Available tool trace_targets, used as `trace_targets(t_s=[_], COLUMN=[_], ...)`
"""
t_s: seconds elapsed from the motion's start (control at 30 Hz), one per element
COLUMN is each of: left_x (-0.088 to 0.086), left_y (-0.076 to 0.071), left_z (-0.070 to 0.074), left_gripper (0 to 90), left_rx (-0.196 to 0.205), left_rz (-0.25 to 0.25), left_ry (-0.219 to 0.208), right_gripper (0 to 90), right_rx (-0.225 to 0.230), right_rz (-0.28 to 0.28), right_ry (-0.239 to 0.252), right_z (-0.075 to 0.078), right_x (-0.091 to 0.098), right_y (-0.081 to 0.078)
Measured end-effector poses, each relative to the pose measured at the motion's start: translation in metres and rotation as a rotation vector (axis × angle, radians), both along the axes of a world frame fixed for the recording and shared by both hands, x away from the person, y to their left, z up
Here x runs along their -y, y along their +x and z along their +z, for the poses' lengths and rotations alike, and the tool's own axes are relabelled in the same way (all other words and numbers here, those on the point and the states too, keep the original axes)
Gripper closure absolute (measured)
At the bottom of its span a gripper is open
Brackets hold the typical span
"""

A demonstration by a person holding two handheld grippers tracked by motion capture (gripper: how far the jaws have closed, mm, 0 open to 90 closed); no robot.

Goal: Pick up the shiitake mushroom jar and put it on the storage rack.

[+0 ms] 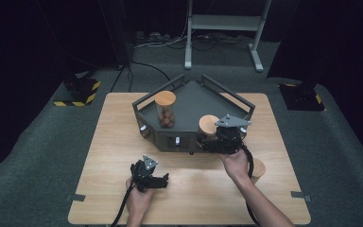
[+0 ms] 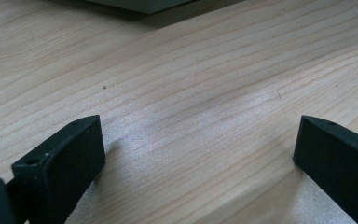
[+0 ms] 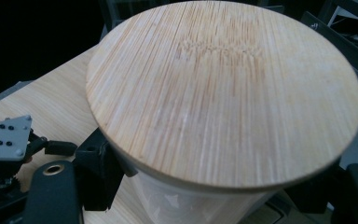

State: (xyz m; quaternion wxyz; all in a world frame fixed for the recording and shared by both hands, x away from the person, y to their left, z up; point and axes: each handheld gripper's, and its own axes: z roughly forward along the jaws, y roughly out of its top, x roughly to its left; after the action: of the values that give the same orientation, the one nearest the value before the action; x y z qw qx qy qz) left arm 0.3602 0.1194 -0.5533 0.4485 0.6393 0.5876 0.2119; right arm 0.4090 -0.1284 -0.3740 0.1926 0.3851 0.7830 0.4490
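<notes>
A glass jar with a round bamboo lid (image 3: 223, 88) is clamped below the lid between the jaws of my right gripper (image 3: 205, 198). In the high view this jar (image 1: 208, 125) hangs at the front right edge of the dark grey tray (image 1: 194, 101), with the right gripper (image 1: 210, 138) shut on it. A second lidded jar (image 1: 165, 109) holding brown round pieces stands upright in the tray's left part. My left gripper (image 1: 165, 180) rests low on the wooden table (image 1: 108, 156); its jaws stand wide apart over bare wood (image 2: 200, 149) with nothing between them.
A third wooden-topped object (image 1: 258, 168) sits on the table by the right wrist, partly hidden. The tray has raised rails (image 1: 157, 92) around its back sides. The left gripper (image 3: 9, 144) also appears far off in the right gripper view. Grey floor surrounds the table.
</notes>
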Motion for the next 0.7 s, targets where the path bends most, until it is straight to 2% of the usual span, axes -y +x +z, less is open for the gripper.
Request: trace_targets(t_s=[0.33, 0.67, 0.7], left_x=[0.0, 0.0, 0.001], left_y=[0.0, 0.0, 0.0], left_z=[0.0, 0.0, 0.0], left_gripper=[2.1, 2.1, 2.1], left_rx=[0.0, 0.0, 0.008], left_rz=[-0.001, 0.0, 0.008], left_ry=[0.001, 0.0, -0.01], right_gripper=[25.8, 25.8, 25.8], right_rx=[-0.01, -0.012, -0.012], right_rz=[-0.027, -0.053, -0.055], right_ry=[0.006, -0.023, -0.024], right_z=[0.007, 0.014, 0.014], right_x=[-0.007, -0.017, -0.017], right_y=[0.017, 0.035, 0.036])
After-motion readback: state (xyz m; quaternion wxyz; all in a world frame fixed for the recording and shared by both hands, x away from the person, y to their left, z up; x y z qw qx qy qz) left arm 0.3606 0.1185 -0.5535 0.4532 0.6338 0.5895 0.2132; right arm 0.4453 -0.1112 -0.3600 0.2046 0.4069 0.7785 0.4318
